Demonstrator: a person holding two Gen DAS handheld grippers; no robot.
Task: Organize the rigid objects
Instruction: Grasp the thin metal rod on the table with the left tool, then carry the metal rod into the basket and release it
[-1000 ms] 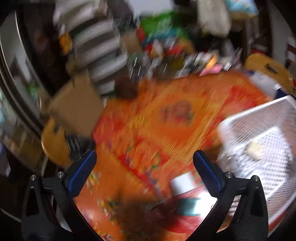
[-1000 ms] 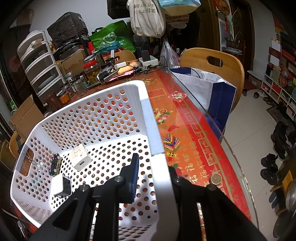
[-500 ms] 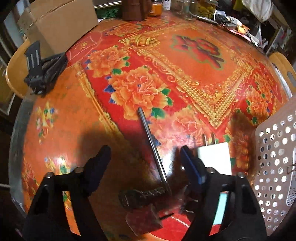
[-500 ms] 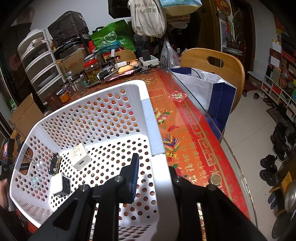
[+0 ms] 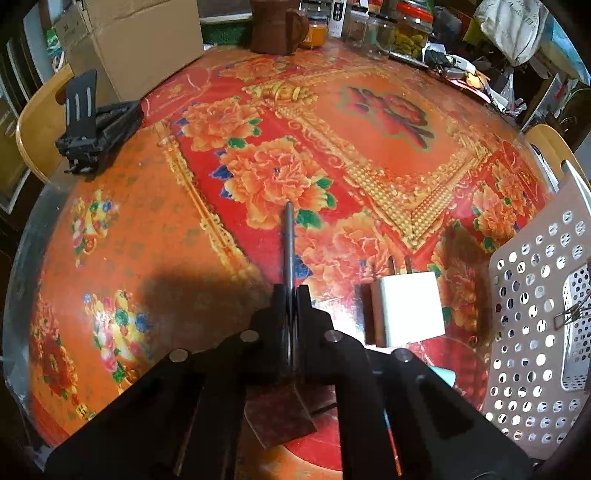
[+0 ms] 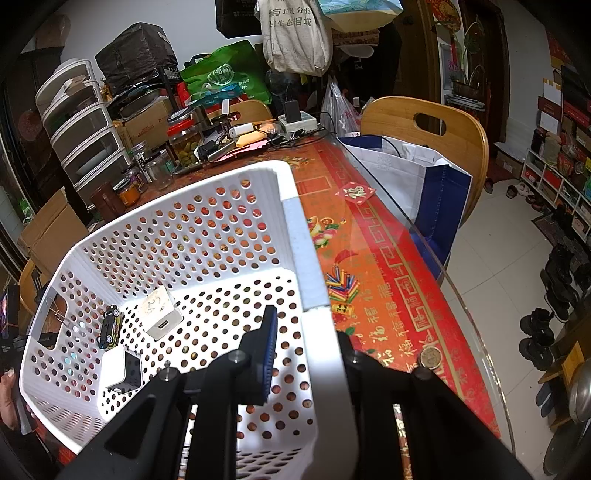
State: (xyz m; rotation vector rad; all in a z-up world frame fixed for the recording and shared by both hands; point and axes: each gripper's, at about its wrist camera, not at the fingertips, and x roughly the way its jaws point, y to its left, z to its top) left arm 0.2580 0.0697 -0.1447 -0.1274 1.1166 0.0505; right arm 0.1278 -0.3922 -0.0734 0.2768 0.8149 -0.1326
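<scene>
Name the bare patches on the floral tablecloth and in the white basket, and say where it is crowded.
Free: the floral tablecloth between the black folding stand and the thin metal rod; the white perforated basket floor on the side nearest the right gripper. Crowded: the jars along the far edge, and beside the white plug adapter.

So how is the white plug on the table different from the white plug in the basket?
The plug on the table lies outside the basket, on the flowery cloth, while the plug in the basket rests on the holed floor. The table plug shows two metal prongs pointing away; the basket plug shows a port on its end and handwriting on top. Both are white, boxy chargers, and no hand-held gripper holds either.
</scene>
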